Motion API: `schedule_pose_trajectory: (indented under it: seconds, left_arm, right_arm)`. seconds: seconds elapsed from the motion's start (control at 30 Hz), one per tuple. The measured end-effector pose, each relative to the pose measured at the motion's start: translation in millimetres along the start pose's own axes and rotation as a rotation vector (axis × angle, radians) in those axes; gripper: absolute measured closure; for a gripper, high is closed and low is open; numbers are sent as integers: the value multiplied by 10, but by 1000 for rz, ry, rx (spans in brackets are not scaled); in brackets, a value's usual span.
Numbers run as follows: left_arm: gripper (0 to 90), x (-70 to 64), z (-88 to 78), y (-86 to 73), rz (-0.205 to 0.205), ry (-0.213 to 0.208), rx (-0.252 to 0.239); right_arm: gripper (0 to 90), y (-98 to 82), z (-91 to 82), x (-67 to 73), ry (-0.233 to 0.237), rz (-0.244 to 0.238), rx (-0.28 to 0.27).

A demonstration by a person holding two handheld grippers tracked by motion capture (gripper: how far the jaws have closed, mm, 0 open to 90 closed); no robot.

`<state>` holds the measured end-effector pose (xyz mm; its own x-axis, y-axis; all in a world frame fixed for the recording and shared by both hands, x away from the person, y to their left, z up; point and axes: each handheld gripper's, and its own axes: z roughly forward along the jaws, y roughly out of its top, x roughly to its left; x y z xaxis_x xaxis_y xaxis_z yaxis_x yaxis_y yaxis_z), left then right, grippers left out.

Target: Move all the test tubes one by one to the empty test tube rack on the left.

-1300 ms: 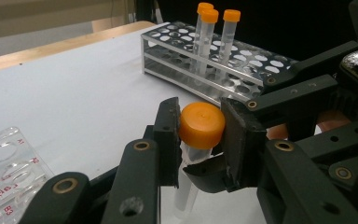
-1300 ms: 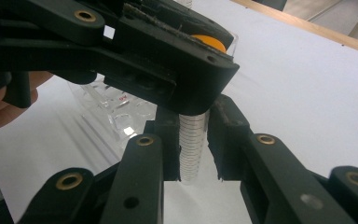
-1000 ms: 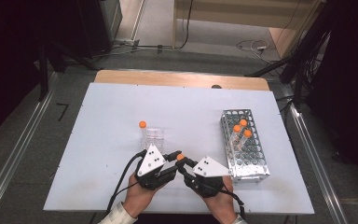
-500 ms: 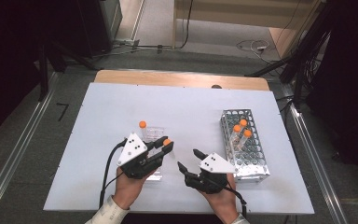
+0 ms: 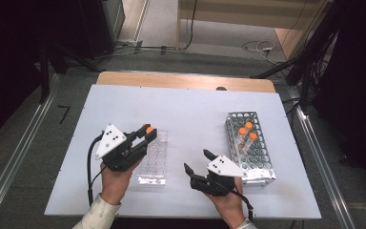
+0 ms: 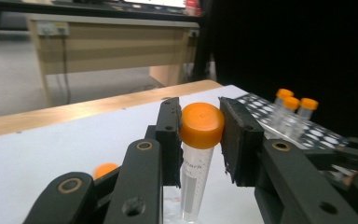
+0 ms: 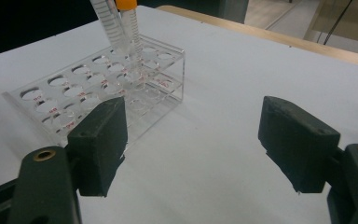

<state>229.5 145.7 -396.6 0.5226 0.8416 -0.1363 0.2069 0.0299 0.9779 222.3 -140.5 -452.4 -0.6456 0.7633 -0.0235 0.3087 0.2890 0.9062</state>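
My left tongs (image 6: 200, 140) are clenched on an orange-capped tube (image 6: 197, 161), pads pressing the smooth round cap, the clear graduated body hanging upright over the clear plastic rack (image 5: 153, 157). My right tongs (image 7: 205, 140) have just been opening and stand wide, released, with nothing between the matte black pads. On the pale surface (image 5: 190, 114) to the right sits a perforated metal rack (image 5: 262, 164) holding three more capped tubes (image 5: 246, 133).

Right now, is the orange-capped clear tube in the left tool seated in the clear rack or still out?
Out. The orange-capped clear tube hangs upright above the clear plastic rack, clamped in the left tool.
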Motion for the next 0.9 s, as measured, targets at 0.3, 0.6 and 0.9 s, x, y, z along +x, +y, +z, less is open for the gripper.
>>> schedule_pose_trajectory:
  seconds: [0.3, 0.6, 0.9]
  left_arm:
    - [702, 168, -13, -5, 5, 82, 18]
    - [702, 224, 37, -52, 20, 117, 46]
    - [701, 258, 94, -113, 21, 130, 71]
  right_arm:
    - [225, 1, -5, -4, -7, 7, -1]
    - [225, 2, -7, -11, -3, 10, 4]
    - [225, 4, -6, -9, 9, 29, 9]
